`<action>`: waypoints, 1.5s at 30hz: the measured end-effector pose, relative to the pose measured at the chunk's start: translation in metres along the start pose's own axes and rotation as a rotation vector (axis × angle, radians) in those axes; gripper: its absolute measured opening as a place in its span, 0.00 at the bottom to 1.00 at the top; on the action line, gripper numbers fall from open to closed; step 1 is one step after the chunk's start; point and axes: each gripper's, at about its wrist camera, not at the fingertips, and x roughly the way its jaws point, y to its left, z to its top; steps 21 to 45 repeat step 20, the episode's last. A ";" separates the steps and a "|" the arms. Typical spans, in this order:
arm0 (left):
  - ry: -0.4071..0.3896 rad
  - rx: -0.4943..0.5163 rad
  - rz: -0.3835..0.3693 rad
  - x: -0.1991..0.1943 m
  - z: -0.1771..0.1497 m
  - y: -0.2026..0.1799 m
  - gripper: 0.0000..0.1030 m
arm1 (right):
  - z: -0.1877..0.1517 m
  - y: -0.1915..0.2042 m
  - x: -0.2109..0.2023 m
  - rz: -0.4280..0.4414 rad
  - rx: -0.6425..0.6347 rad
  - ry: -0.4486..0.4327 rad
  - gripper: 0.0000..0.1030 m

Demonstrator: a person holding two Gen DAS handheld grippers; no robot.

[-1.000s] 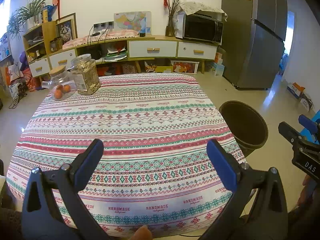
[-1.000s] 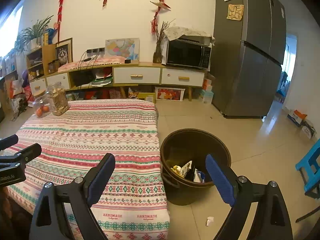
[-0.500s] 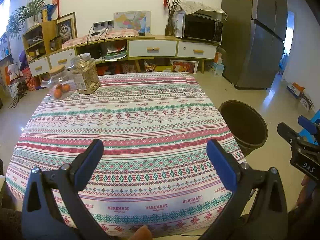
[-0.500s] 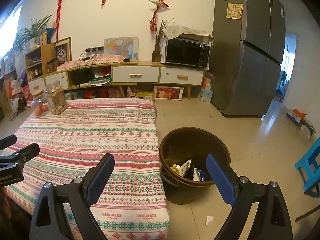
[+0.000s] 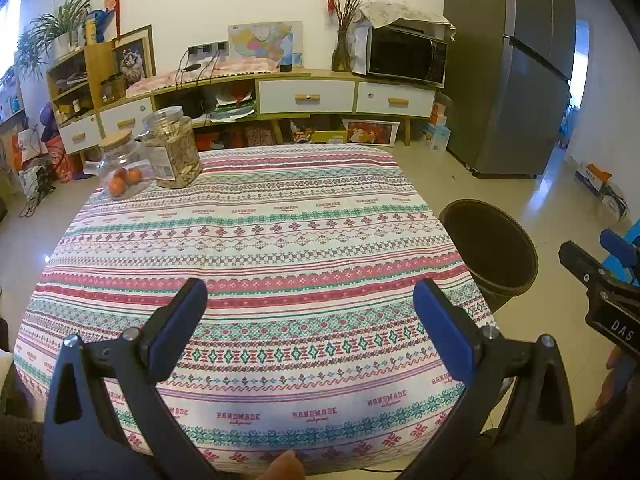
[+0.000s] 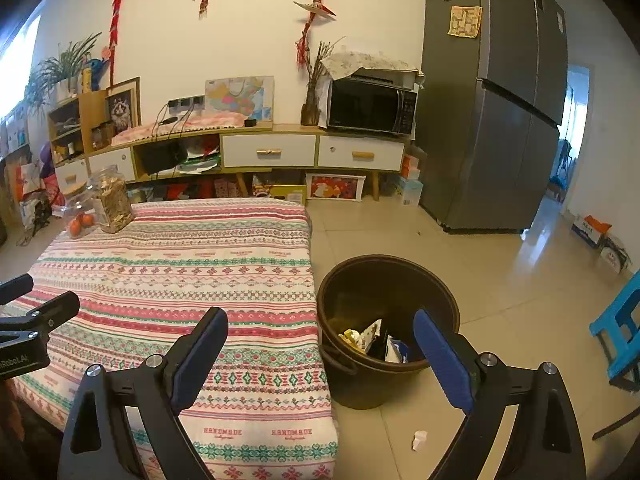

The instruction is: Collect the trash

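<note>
A dark brown trash bin [image 6: 388, 292] stands on the floor right of the table; it holds several wrappers [image 6: 372, 340]. The bin also shows in the left wrist view [image 5: 490, 246]. A small white scrap [image 6: 419, 439] lies on the floor in front of the bin. My left gripper [image 5: 310, 330] is open and empty above the near part of the patterned tablecloth [image 5: 256, 240]. My right gripper [image 6: 320, 354] is open and empty, held above the table's right edge and the bin. No trash shows on the cloth.
Two glass jars [image 5: 172, 148] stand at the table's far left corner, one with oranges [image 5: 126, 178]. A low cabinet [image 5: 304, 96] with a microwave [image 5: 406, 56] lines the back wall. A grey fridge [image 6: 500, 120] stands at right. A blue stool [image 6: 620, 328] is at far right.
The right gripper has drifted slightly; the bin sits a little lower and nearer in its view. The left gripper has barely moved. Both stay open and empty.
</note>
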 end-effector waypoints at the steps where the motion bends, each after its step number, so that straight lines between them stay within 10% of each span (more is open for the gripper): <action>1: 0.000 -0.001 0.000 0.000 0.000 0.000 0.99 | 0.000 0.000 0.000 -0.001 0.001 -0.001 0.93; 45: 0.030 -0.007 -0.022 0.005 0.002 0.003 0.99 | -0.001 0.002 0.005 0.003 0.005 0.014 0.95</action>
